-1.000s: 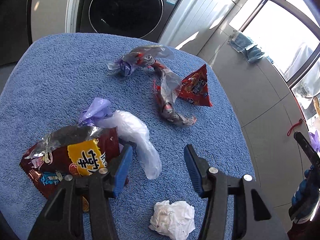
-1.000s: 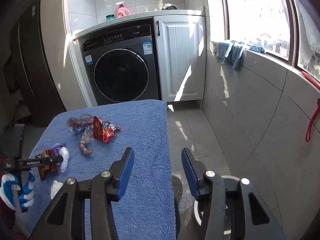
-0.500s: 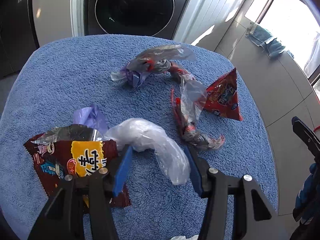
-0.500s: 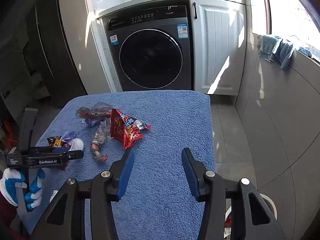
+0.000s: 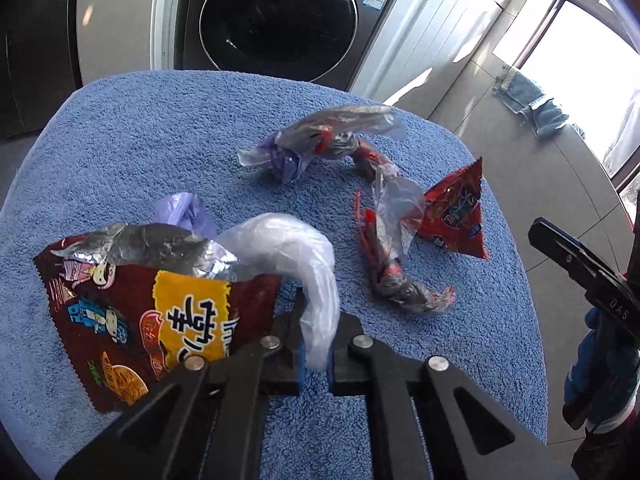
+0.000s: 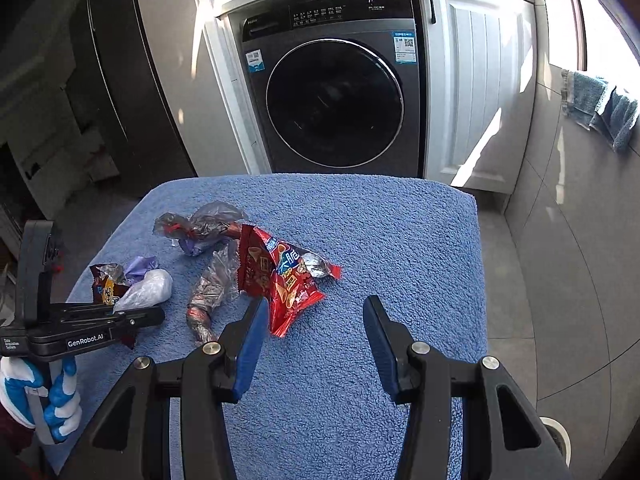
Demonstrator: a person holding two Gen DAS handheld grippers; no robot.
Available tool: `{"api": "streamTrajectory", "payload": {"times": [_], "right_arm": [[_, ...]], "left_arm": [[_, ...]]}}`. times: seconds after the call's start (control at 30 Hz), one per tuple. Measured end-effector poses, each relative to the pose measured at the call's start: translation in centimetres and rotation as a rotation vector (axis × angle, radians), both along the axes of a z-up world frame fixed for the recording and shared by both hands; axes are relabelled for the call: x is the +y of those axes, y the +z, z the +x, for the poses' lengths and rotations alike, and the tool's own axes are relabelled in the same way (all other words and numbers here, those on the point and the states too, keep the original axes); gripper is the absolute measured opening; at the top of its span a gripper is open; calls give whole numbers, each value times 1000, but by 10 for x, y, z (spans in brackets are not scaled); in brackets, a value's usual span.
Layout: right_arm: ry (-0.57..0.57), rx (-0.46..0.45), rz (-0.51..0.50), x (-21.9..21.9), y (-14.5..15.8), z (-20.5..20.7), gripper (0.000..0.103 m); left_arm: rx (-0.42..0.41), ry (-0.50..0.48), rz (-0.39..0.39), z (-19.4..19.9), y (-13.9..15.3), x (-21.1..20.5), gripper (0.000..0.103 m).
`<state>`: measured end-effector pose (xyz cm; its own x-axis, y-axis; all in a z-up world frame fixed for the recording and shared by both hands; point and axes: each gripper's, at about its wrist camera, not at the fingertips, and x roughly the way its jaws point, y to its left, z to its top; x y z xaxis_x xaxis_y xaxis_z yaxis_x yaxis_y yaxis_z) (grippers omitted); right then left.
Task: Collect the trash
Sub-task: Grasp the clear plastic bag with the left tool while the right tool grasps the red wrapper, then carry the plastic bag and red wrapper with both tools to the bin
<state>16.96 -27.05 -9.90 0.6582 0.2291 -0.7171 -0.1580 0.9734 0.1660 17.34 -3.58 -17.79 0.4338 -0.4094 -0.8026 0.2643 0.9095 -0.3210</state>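
White plastic bag [image 5: 298, 264] found pinched at its lower end between the pads of the left gripper [image 5: 316, 354], the rest arching up and back over the blue towel [image 5: 132, 128], against the brown snack bag [image 5: 136, 300]. Half a second earlier, same bag lay between jaws standing wide apart; a second earlier, jaws held short of it, with a crumpled white tissue in the near foreground (now out of view on both cameras). Closure therefore judged just completed, first piece of trash secured but not yet lifted clear. Noted just behind: lilac plastic scrap [image 5: 186, 210]. Further out, twisted clear wrappers [image 5: 332, 136] and [image 5: 390, 256], untouched, and red triangular snack packet [image 5: 456, 216] beside them. Right gripper [image 6: 314, 344] seen hovering with jaws spread and holding nothing, the red packet directly ahead of its left finger [image 6: 250, 344]; brought nearer to the table than one second ago, likely the next pick. Risk recorded: thin film held by one end only, liable to slip or drag the snack bag on lifting. Most of the task remaining.
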Motion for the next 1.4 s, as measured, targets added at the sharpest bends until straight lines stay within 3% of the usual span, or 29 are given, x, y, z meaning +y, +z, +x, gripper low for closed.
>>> {"api": "streamTrajectory", "payload": {"times": [0.37, 0.43, 0.53, 0.6, 1.03, 1.2, 1.4], "right_arm": [[52, 39, 29, 25, -21, 42, 46], [46, 51, 24, 29, -28, 47, 40], [38, 66, 27, 30, -35, 52, 12], [35, 53, 40, 28, -33, 47, 6], [-51, -122, 50, -8, 47, -58, 5], [-141, -169, 37, -45, 65, -114, 5], [-301, -172, 4, -112, 62, -180, 5]], "left_arm": [[-56, -86, -76, -26, 30, -6, 4], [-65, -98, -78, -31, 34, -7, 4], [-73, -103, -82, -38, 40, -7, 4], [-82, -103, -81, -43, 45, -4, 4], [-194, -145, -74, -96, 96, -7, 4], [-228, -231, -34, -120, 112, -40, 4], [-230, -413, 30, -143, 112, -120, 4]]}}
